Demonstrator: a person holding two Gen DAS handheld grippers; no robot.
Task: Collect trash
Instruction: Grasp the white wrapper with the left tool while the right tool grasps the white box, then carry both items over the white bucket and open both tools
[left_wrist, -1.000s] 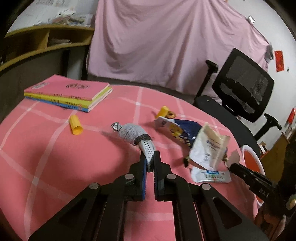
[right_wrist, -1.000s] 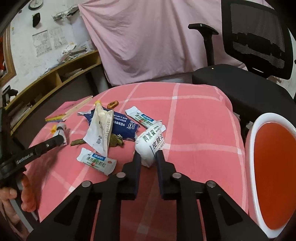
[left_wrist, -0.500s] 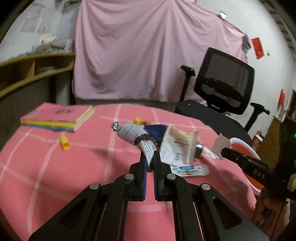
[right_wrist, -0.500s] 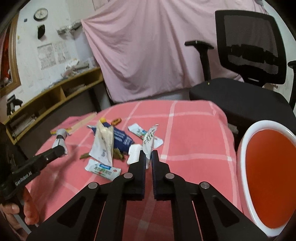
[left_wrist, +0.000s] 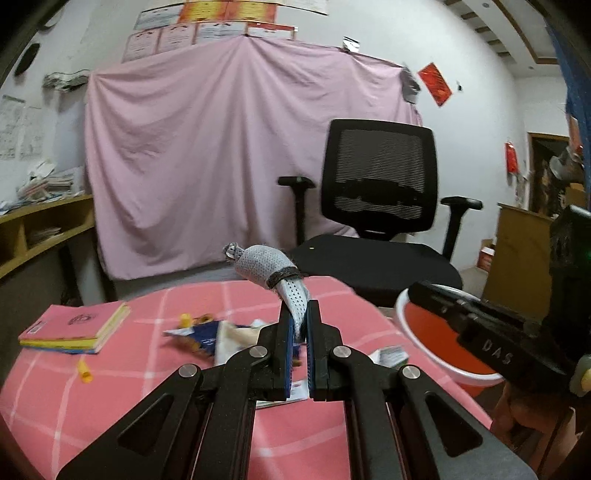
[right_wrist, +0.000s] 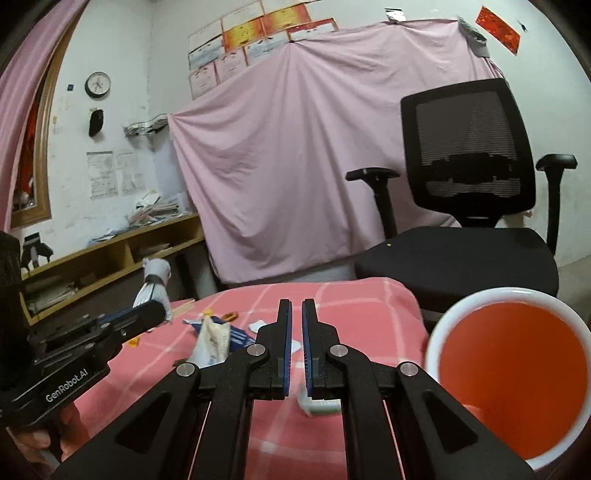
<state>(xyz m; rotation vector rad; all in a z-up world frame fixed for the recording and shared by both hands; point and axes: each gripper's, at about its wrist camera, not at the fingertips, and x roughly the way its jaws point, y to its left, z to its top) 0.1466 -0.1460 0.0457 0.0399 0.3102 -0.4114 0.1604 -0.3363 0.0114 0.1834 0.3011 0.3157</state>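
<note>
A pink checked table (left_wrist: 110, 391) fills the foreground. The left gripper (left_wrist: 299, 325) is clamped on a grey sock (left_wrist: 273, 271) lifted above it. The right gripper (right_wrist: 297, 332) is pressed together, seemingly empty. The red bin (right_wrist: 517, 373) lies beyond the table's right edge, nearer the right gripper.

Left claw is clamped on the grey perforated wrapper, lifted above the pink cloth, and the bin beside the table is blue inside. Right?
Not quite. The left claw does clamp the grey wrapper clear of the pink cloth, but the bin is orange-red inside with a white rim, as the right wrist view shows.
</note>
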